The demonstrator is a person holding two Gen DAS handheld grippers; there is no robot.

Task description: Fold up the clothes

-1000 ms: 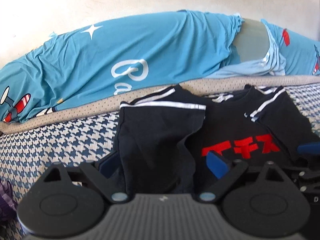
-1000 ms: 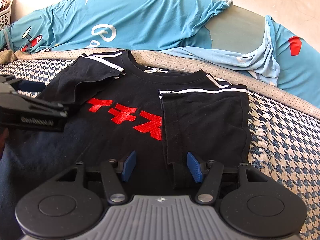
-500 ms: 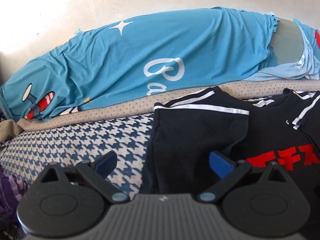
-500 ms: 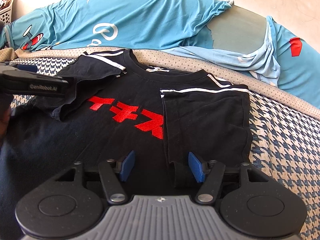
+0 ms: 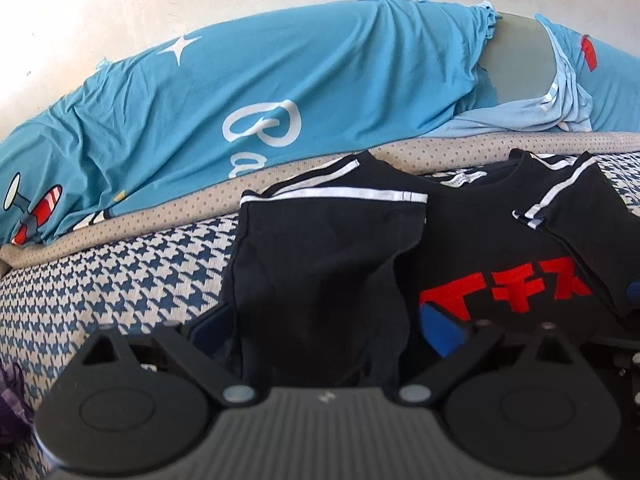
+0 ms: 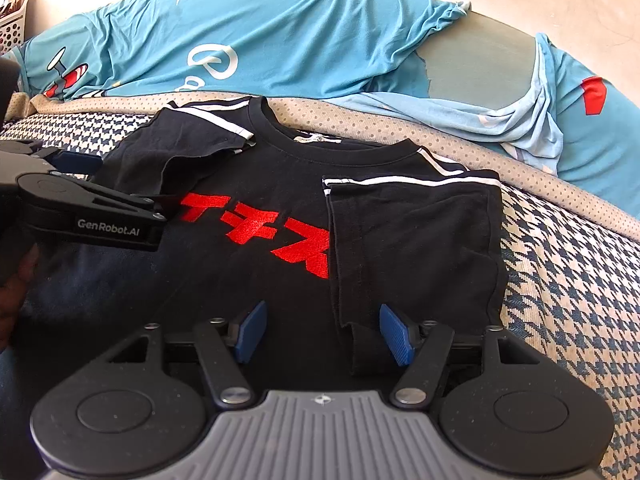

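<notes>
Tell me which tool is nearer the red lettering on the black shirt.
Right. The right tool sits just below the red lettering; the left tool is off to its side, over the folded sleeve.

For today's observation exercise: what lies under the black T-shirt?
Under the black T-shirt lies a blue-and-white houndstooth cover, visible around its edges. Both sleeves are folded over the front, hiding part of the red lettering.

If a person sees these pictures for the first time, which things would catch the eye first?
Probably the bright red lettering across the chest of the black T-shirt, which lies on the houndstooth cover with both sleeves folded inward. Behind it, a turquoise sheet with white script fills the background.
</notes>
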